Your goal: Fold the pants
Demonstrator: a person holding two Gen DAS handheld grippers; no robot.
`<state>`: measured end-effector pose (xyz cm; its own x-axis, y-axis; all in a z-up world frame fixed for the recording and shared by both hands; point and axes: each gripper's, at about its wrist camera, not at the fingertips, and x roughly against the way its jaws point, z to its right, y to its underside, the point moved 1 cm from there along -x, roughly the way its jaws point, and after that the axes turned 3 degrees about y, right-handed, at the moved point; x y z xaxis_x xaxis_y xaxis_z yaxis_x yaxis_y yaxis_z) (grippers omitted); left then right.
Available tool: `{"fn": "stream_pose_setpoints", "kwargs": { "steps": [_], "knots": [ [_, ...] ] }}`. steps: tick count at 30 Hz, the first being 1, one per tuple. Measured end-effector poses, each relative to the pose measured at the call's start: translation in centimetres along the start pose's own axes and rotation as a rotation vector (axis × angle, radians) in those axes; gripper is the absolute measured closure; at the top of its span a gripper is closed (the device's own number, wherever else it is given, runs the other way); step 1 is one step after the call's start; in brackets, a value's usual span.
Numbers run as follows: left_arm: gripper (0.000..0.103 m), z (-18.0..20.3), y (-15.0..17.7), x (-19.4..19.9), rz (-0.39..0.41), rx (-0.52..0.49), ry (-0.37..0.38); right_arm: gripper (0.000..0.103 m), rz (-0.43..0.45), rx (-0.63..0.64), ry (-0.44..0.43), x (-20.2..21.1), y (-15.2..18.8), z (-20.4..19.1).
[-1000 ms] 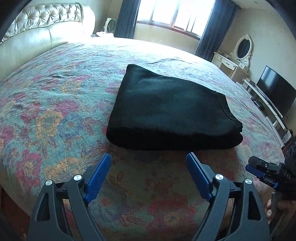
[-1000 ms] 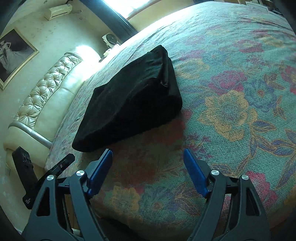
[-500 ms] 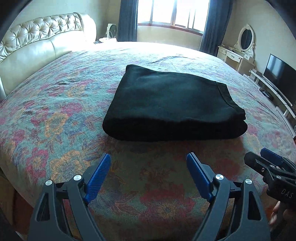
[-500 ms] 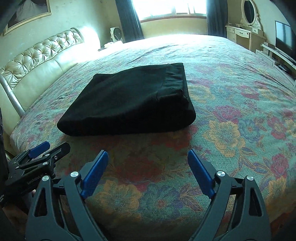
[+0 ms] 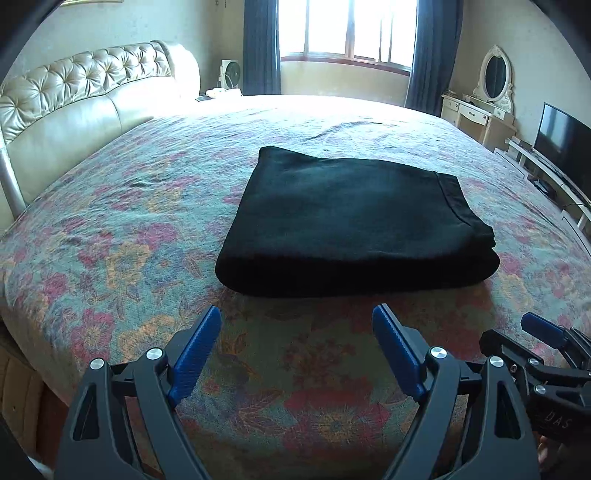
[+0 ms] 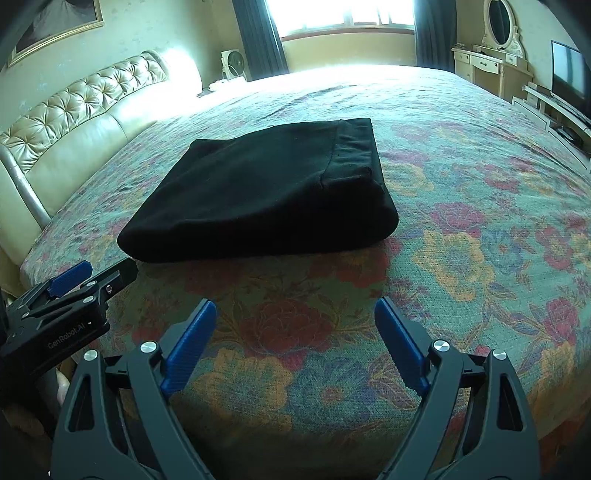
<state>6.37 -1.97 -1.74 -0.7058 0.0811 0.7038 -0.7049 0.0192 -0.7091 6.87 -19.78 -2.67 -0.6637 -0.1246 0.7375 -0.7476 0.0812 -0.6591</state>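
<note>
Two hand-held grippers hover side by side over the near edge of the bed (image 5: 110, 236), both with their blue-padded fingers spread wide and nothing between them. The left hand-held gripper (image 5: 297, 349) points straight at the pants (image 5: 351, 218), and its fingertips stop short of the cloth, with a strip of flowered bedspread showing between them and the near fold. The right hand-held gripper (image 6: 295, 332) sits just to the right of the left one and also faces the pants (image 6: 266, 192) without touching them.

The pants are black and lie folded into a thick, roughly rectangular stack in the middle of the bed, resting flat on the bedspread. A rounded fold runs along the near side. On the right-hand end a stitched band crosses the top layer, and the layers at that end sit slightly uneven.

In the left wrist view the right hand-held gripper (image 5: 543, 332) shows at the lower right edge; in the right wrist view the left hand-held gripper (image 6: 74, 280) shows at the lower left, level with the near left corner of the pants.

Beyond the bed stand a tufted cream headboard (image 5: 81, 96), a bright window (image 5: 347, 29) with dark curtains, a small fan (image 5: 232, 74), a white dressing table with an oval mirror (image 5: 495, 74), and a television (image 5: 565, 147) on a low stand.
</note>
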Motion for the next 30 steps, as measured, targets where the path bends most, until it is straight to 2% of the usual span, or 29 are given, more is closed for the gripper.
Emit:
{"fn": "stream_pose_setpoints", "kwargs": {
  "steps": [3,13,18,30],
  "knots": [
    [0.015,0.2,-0.1,0.2,0.011,-0.005,-0.005,0.015,0.001,0.000,0.002,0.0,0.0,0.0],
    [0.015,-0.1,-0.2,0.2,0.019,0.017,0.008,0.015,0.026,0.002,0.010,0.6,-0.5,0.1],
    [0.015,0.3,-0.2,0.3,0.033,-0.015,-0.019,0.015,0.037,-0.001,0.009,0.9,-0.8,0.2],
    [0.015,0.9,-0.1,0.5,0.038,-0.043,-0.017,0.015,0.060,0.005,0.006,1.6,-1.5,0.1]
  ]
}}
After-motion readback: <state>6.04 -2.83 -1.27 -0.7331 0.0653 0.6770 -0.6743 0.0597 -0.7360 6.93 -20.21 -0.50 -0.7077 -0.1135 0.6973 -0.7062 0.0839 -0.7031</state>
